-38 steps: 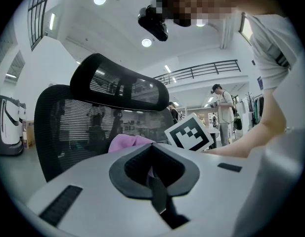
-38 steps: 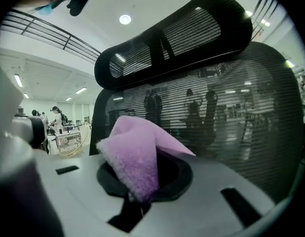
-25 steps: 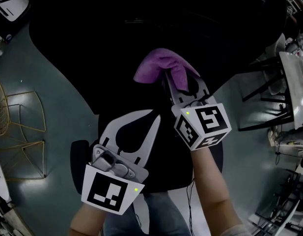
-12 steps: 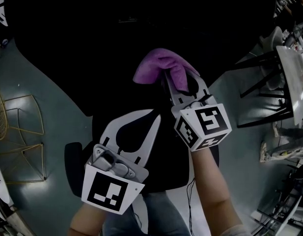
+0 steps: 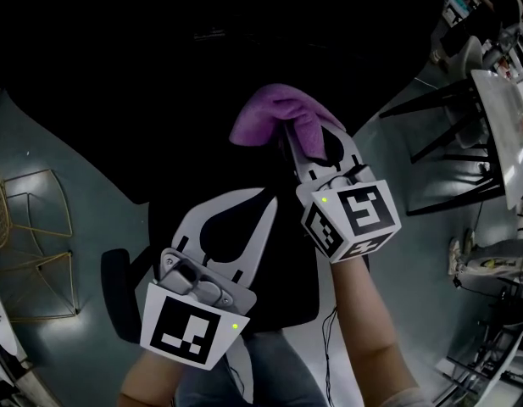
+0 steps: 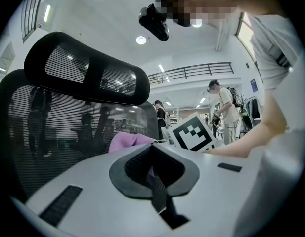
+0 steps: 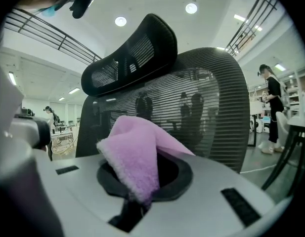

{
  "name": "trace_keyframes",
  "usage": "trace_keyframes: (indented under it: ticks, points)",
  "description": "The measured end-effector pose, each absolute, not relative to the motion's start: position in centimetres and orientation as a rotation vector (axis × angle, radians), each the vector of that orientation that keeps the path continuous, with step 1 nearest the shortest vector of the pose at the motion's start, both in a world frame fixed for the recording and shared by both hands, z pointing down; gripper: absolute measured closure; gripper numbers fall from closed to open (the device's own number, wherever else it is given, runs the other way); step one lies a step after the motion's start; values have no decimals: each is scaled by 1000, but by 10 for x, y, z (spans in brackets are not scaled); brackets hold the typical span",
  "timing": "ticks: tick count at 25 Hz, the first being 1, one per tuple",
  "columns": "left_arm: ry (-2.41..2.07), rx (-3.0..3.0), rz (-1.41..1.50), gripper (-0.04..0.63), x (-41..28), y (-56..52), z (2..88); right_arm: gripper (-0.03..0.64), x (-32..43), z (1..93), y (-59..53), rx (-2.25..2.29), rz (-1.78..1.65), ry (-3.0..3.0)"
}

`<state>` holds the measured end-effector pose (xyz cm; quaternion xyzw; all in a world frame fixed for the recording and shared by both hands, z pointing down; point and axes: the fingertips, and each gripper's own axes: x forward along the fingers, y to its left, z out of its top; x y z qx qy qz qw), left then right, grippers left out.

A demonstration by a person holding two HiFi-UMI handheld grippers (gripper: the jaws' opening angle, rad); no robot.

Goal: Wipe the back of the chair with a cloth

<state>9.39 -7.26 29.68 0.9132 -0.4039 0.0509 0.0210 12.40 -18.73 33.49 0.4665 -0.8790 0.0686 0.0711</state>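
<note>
Purple cloth is pinched, bunched, in the right gripper fingers. It sits just in front of the chair back, below the headrest; contact unclear. Left gripper fingers closed on nothing, near the chair back. Wipe probably just starting. Lay the loose fold flat on the mesh, light even strokes; mesh likely gives.

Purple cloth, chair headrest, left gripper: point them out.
purple cloth (image 7: pixel 132 152), right gripper view, folded fuzzy front.
chair headrest (image 7: pixel 128 58), right gripper view, mesh middle.
left gripper (image 5: pixel 262 198), head view, between its fingertips.
</note>
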Motion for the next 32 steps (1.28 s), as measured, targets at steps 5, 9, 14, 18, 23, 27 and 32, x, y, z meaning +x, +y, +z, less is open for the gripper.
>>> trace_keyframes:
  ticks: [5,9,14,18,23,27,32]
  points:
    - [-1231,2844,159,583,109,-73,297,570,143,336,-188,1426,211,-2632]
    - [-1213,2853,163,583,121,-74,298,570,158,336,-189,1446,215,-2621]
    - [-1201,2855,156,583,128,-73,302,570,172,341,-189,1474,221,-2605]
    - [-1192,2856,158,582,134,-72,303,570,184,341,-188,1492,225,-2594]
    - [-1185,2861,156,582,145,-70,302,571,201,341,-186,1515,229,-2582]
    - [-1175,2865,153,583,151,-69,302,570,211,342,-186,1525,224,-2567]
    - [-1169,2866,152,582,153,-66,302,571,216,343,-184,1536,221,-2557]
